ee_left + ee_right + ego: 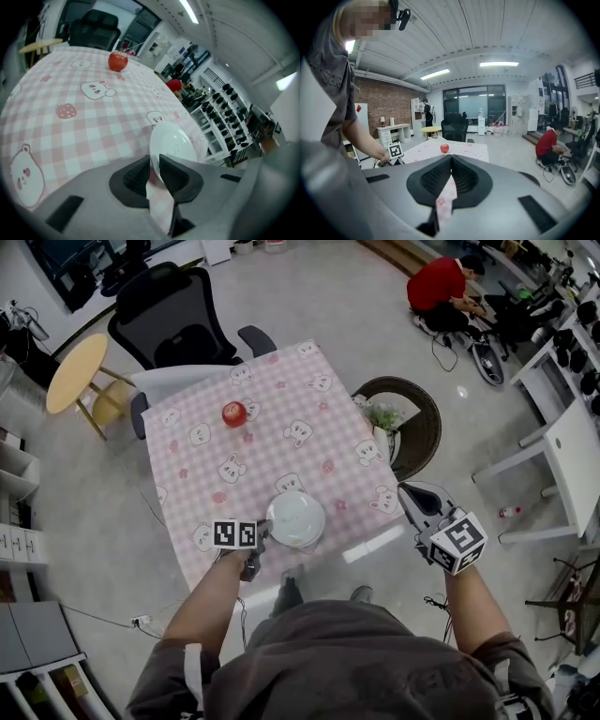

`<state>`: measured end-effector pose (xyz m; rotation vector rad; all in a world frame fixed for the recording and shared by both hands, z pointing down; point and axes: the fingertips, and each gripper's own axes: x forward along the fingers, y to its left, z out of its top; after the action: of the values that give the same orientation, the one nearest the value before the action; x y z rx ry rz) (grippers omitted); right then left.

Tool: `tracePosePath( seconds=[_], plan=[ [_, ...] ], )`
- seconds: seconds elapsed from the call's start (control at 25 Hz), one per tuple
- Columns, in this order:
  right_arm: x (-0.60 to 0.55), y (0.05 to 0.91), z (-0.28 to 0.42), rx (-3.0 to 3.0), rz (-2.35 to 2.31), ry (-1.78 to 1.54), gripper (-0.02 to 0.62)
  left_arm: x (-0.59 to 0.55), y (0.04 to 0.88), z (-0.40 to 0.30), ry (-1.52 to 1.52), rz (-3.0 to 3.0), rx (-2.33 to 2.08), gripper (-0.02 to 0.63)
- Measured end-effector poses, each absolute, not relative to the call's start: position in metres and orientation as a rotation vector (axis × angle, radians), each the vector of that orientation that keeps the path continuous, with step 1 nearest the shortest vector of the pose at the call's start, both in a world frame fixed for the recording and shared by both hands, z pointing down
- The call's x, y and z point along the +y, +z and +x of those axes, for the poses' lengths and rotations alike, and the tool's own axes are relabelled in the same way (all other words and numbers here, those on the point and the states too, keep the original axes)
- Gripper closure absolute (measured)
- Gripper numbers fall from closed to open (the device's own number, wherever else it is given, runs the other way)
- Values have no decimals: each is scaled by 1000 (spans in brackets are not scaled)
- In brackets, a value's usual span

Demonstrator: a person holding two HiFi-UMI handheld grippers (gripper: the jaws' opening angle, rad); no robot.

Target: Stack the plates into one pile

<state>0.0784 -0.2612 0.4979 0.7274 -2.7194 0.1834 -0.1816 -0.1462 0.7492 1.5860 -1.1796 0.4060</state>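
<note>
Plainly nearer on the left: left gripper (154,164) with jaws slightly parted, rim of the white plate (172,140) between them but not pinched. Plate lying at the near edge of the table (281,390), straight ahead of those jaws. Right gripper (451,159) clenched on nothing, well off the table's right side.

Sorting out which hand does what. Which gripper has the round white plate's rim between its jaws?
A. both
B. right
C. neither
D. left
D: the rim of the round white plate sits between the jaws of the left gripper; the right gripper is off the side of the table, jaws together, empty.
</note>
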Motion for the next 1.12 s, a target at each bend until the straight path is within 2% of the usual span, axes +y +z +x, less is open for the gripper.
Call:
tracePosePath(
  seconds=[0.24,0.56,0.88,1.12],
  plan=[
    [-261,497,80,-2717,732,186,603,-148,749,-175,556,1655,-1189,503],
    [-266,487,95,-2726,781,160,603,-165,720,-189,531,1694,-1262,465],
    [-275,460,126,-2738,877,143,603,-224,598,-149,340,2051,-1321,466],
    [-280,429,156,-2746,953,105,603,-257,492,-85,206,2378,-1297,510]
  ],
)
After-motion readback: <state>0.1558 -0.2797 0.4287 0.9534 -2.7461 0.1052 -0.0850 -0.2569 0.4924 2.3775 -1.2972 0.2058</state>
